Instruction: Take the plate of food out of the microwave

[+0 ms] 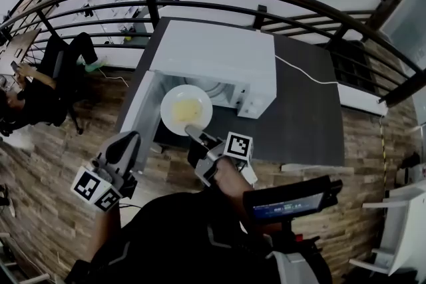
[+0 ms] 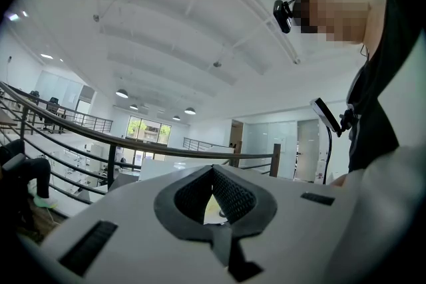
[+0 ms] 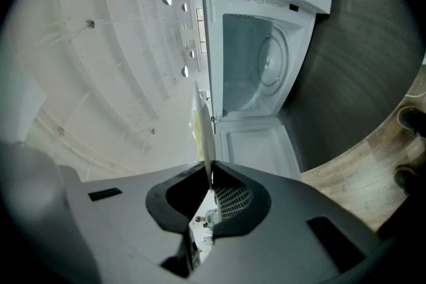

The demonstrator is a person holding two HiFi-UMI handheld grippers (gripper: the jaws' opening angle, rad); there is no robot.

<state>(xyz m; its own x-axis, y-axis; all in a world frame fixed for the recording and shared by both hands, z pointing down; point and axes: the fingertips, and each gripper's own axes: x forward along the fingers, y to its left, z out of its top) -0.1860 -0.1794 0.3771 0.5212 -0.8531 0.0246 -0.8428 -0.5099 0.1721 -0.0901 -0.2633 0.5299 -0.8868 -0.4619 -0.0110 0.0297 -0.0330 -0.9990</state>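
The jaws of my right gripper [image 3: 212, 168] are clamped on the near rim of the plate [image 3: 204, 118], which runs away from them edge-on. From the head view, the same plate [image 1: 168, 118] hangs in the air just in front of the microwave's open mouth, with the yellow food [image 1: 188, 108] heaped at its middle. Beyond it the microwave [image 3: 266, 43] stands with its cavity bare down to the glass turntable [image 3: 271, 62], and its door [image 1: 138, 110] is swung wide to the left. My left gripper [image 2: 213, 171] waits low and well apart from the plate, its jaws closed tip to tip on nothing.

I judge the withdrawal itself all but done: the plate is clear of the cavity and carried by one rim only. The next move calls for a level wrist, since a one-sided hold lets the far edge dip and the food slide. I must then travel to a bare stretch of the dark surface [image 1: 306, 110] beside the microwave and set the plate flat before the jaws part. The left gripper is free to steady the plate or see to the door.
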